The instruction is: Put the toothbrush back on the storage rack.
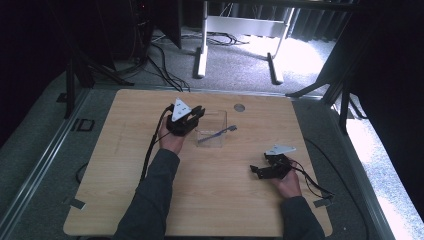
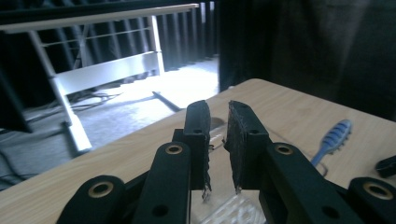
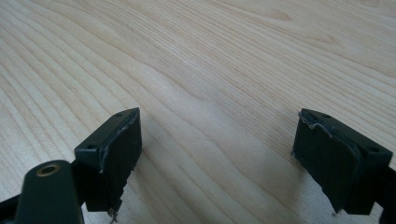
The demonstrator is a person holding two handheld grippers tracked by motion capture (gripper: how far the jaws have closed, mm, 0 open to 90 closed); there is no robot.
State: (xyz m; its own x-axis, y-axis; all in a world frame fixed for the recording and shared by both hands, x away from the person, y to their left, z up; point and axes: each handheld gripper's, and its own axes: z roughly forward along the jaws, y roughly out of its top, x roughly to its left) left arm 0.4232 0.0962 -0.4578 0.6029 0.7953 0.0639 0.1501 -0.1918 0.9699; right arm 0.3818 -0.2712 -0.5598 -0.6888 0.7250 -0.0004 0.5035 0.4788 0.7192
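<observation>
Now my left tongs [image 2: 218, 149] stand slightly apart at the clear box's [image 1: 212, 131] wall, toothbrush [image 1: 217, 134] inside, while my right tongs [image 3: 219, 163] gape over the surface [image 3: 196, 70].

No readable text, label, brand or number anywhere.

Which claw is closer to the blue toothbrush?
The left gripper. It sits at the edge of the clear box that holds the toothbrush. The right gripper rests apart, farther toward the person's side of the table.
</observation>
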